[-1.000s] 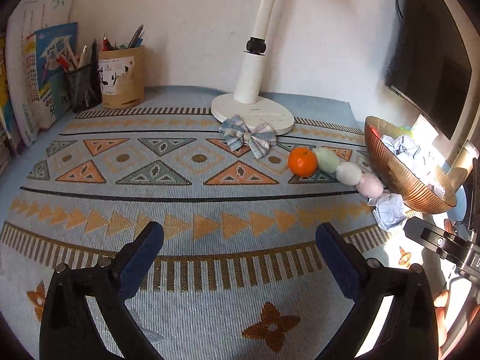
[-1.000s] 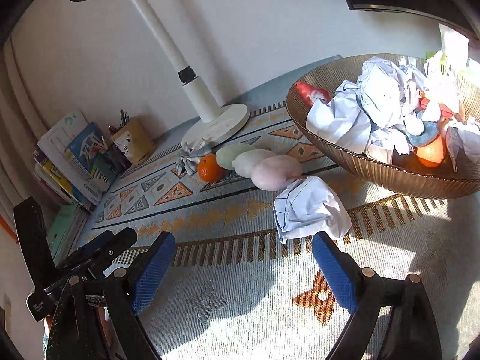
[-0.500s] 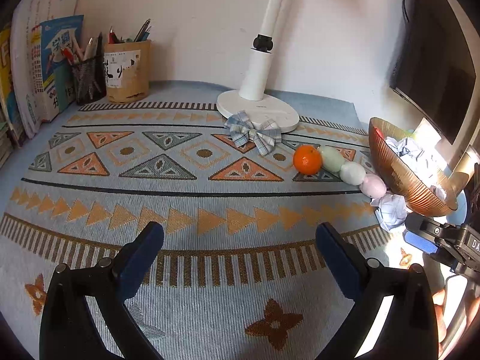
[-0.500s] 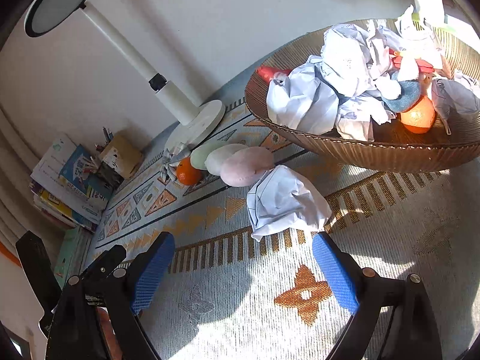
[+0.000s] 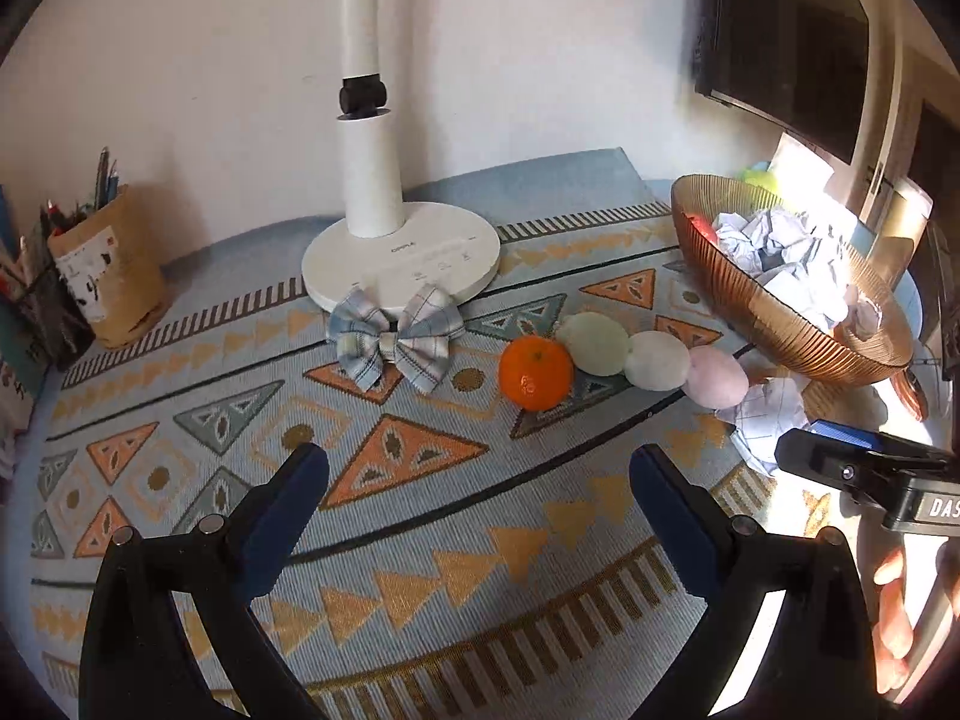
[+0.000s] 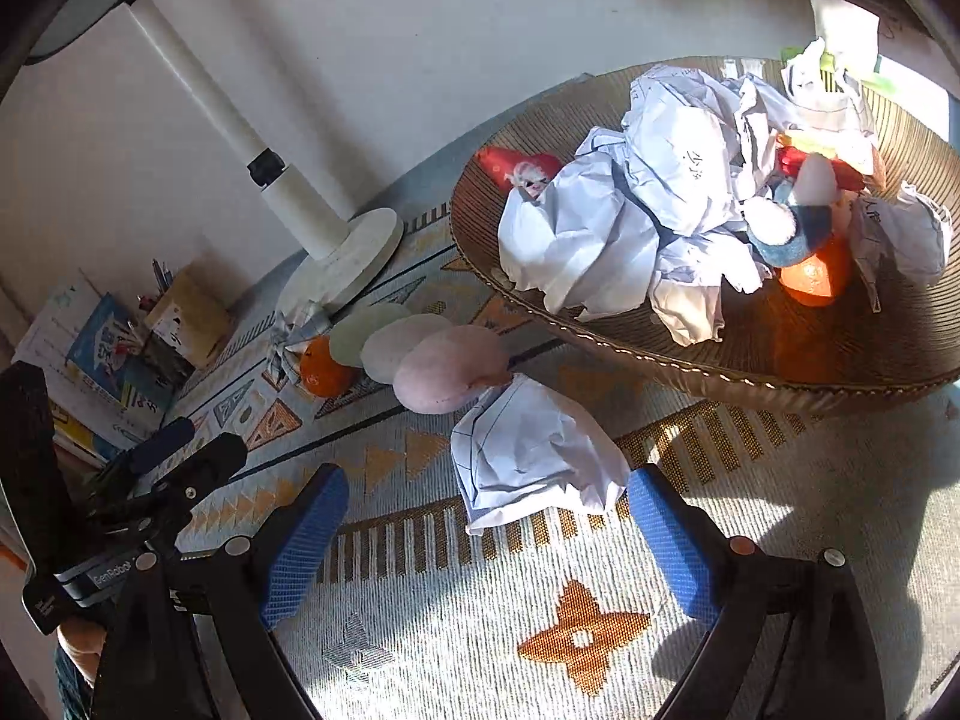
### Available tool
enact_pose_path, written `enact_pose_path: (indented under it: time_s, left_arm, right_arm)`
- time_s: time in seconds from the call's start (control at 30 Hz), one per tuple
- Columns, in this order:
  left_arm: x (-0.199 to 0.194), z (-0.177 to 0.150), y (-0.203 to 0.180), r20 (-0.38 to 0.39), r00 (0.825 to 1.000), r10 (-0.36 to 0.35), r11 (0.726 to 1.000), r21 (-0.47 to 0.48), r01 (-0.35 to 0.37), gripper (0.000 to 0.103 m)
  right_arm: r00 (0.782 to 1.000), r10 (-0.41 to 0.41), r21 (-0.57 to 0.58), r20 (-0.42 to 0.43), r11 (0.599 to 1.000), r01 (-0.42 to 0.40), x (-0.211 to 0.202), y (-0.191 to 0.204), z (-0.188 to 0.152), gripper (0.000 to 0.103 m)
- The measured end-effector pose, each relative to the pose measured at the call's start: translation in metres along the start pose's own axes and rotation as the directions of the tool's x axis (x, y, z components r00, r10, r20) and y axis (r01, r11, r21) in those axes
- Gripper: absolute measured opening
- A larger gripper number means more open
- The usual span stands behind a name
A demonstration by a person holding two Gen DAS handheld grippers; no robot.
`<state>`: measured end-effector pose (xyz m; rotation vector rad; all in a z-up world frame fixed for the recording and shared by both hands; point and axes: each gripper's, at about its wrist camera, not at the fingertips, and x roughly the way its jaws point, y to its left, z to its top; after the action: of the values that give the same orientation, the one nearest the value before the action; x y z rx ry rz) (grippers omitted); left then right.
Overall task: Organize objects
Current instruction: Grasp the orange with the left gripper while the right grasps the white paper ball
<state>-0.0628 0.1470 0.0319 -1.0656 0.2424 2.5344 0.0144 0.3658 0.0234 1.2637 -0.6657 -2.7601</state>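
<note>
A crumpled paper ball [image 6: 531,453] lies on the patterned mat just ahead of my open right gripper [image 6: 486,510], between its blue pads. It shows in the left wrist view [image 5: 765,417] too. A brown ribbed bowl [image 6: 750,360] behind it holds several paper balls and small toys. An orange [image 5: 534,372], a green egg [image 5: 594,342], a white egg [image 5: 657,360] and a pink egg [image 5: 717,377] lie in a row. A plaid bow [image 5: 396,342] lies by the lamp base. My left gripper [image 5: 477,480] is open and empty, short of the orange.
A white lamp [image 5: 399,258] stands at the back wall. A paper pen holder [image 5: 111,276] and books stand at the far left. A dark monitor [image 5: 786,30] hangs at the right. The mat [image 5: 384,516] covers the desk.
My left gripper has moved forward and turned right, toward the orange and eggs. My right gripper has closed in on the loose paper ball, which now sits between its pads.
</note>
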Motion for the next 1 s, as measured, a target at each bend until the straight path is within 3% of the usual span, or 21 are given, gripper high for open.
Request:
enact_pose_path:
  time_s: [0.07,0.2,0.23,0.3,0.37,0.4,0.47,0.6,0.77,0.9,1.0]
  left_arm:
    - [0.023,0.007,-0.002,-0.034,0.999,-0.014,1.000,0.018,0.014,0.080]
    - [0.049,0.017,-0.002,-0.045,0.995,-0.089,0.996,-0.032,0.088,0.079]
    - [0.051,0.019,-0.004,-0.042,0.994,-0.097,0.995,-0.028,0.096,0.079]
    - [0.055,0.022,-0.010,-0.049,0.994,-0.094,0.996,-0.003,0.094,0.075]
    - [0.059,0.024,-0.016,-0.059,0.995,-0.077,0.997,0.025,0.078,0.057]
    - [0.063,0.025,-0.018,-0.070,0.995,-0.070,0.997,0.029,0.072,0.054]
    - [0.066,0.023,-0.020,-0.085,0.991,-0.104,0.994,0.028,0.107,0.034]
    - [0.054,0.019,-0.021,-0.060,0.993,-0.106,0.994,0.026,0.108,0.033]
    - [0.013,-0.002,-0.014,-0.039,0.994,-0.104,0.994,-0.029,0.103,0.033]
    - [-0.030,-0.029,-0.013,-0.015,0.998,-0.057,0.997,-0.061,0.056,0.033]
    - [-0.047,-0.050,-0.009,-0.001,0.999,-0.035,0.994,-0.104,0.035,0.034]
  right_arm:
    - [0.999,-0.034,-0.047,-0.003,0.998,0.034,0.005,0.008,0.004,0.094]
    - [0.996,-0.090,-0.099,0.006,0.991,0.090,0.014,0.011,0.001,0.093]
    - [0.991,-0.135,-0.115,0.020,0.984,0.136,0.015,0.014,0.000,0.088]
    - [0.990,-0.138,-0.126,0.025,0.982,0.140,0.015,0.017,0.001,0.081]
    - [0.986,-0.168,-0.146,0.022,0.975,0.169,0.019,0.021,0.001,0.073]
    - [0.984,-0.178,-0.157,0.026,0.971,0.180,0.019,0.023,0.001,0.070]
    - [0.986,-0.163,-0.180,0.024,0.970,0.164,0.020,0.027,-0.002,0.060]
    - [0.989,-0.140,-0.206,0.052,0.967,0.147,0.013,0.032,-0.005,0.058]
    - [0.992,0.011,-0.226,0.124,0.974,0.017,-0.019,0.036,-0.014,0.058]
    - [0.991,0.105,-0.260,0.086,0.962,-0.079,-0.036,0.050,-0.034,0.059]
    - [0.992,0.084,-0.295,0.091,0.954,-0.054,-0.036,0.058,-0.042,0.060]
